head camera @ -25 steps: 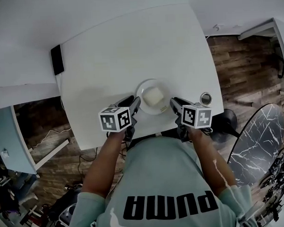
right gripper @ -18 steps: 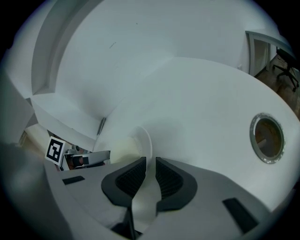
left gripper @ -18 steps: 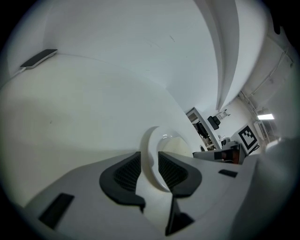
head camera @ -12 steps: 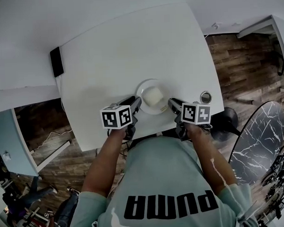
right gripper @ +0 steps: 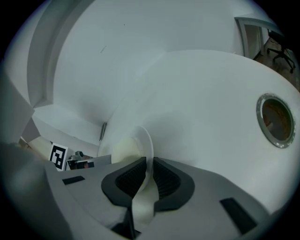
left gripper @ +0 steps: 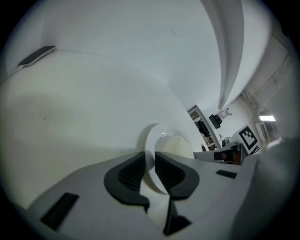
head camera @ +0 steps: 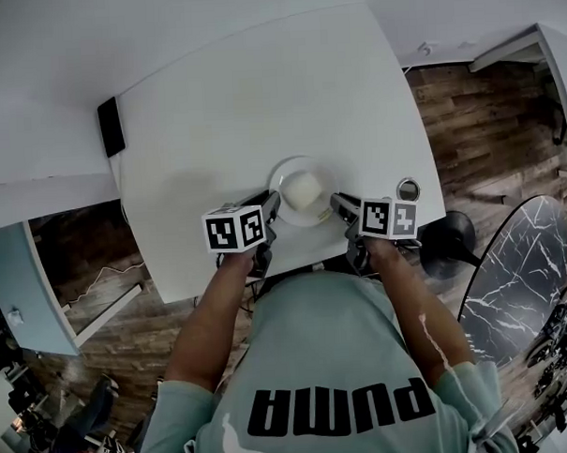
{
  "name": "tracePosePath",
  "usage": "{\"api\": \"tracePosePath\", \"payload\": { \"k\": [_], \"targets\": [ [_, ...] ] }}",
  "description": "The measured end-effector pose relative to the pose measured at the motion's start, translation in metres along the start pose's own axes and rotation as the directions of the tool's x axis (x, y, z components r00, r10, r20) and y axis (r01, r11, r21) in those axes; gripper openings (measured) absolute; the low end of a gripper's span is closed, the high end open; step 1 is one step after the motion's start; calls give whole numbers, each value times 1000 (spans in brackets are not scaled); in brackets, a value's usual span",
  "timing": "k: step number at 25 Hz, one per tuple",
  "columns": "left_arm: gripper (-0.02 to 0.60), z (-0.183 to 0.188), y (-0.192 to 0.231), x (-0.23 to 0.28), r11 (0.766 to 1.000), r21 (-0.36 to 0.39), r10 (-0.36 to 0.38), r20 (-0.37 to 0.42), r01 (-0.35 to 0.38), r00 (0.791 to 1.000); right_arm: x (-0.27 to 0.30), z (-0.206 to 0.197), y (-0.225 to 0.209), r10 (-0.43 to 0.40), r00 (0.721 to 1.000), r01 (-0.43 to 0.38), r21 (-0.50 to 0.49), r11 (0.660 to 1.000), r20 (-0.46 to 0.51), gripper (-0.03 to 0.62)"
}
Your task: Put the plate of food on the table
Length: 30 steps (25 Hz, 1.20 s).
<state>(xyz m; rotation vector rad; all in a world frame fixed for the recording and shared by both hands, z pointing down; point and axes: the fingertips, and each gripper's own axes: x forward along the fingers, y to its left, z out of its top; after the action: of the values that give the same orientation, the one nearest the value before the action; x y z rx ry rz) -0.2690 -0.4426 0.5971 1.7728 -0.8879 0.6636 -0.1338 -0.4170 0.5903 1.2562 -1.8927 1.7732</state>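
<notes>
As left tool point(left gripper: 151, 169), just closing, and right tool point(right gripper: 146, 180) grip plate point(head camera: 304, 161), white table point(head camera: 259, 90) underlies.

You stand at a white counter point(head camera: 259, 90) against a plain white wall point(head camera: 50, 43). A round metal grommet point(head camera: 408, 189) sits near its right edge. Dark wood-plank floor point(head camera: 481, 128) lies to both sides. A black marbled tabletop point(head camera: 515, 276) stands at your right.
</notes>
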Motion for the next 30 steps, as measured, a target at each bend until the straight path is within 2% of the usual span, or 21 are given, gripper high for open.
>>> {"api": "tracePosePath", "payload": {
  "k": [12, 22, 30],
  "targets": [
    [57, 1, -3, -8, 998, -68, -2, 35, 4, 999, -1, -5, 2, 13, 1000, -13, 30, 999, 0, 43],
    [48, -6, -24, -38, 994, -56, -89, 90, 94, 992, -33, -8, 21, 27, 996, -29, 29, 999, 79, 40],
    [44, -14, -44, -72, 983, -29, -173, 145, 179, 974, -66, -24, 47, 39, 984, -46, 35, 998, 175, 38]
  ]
}}
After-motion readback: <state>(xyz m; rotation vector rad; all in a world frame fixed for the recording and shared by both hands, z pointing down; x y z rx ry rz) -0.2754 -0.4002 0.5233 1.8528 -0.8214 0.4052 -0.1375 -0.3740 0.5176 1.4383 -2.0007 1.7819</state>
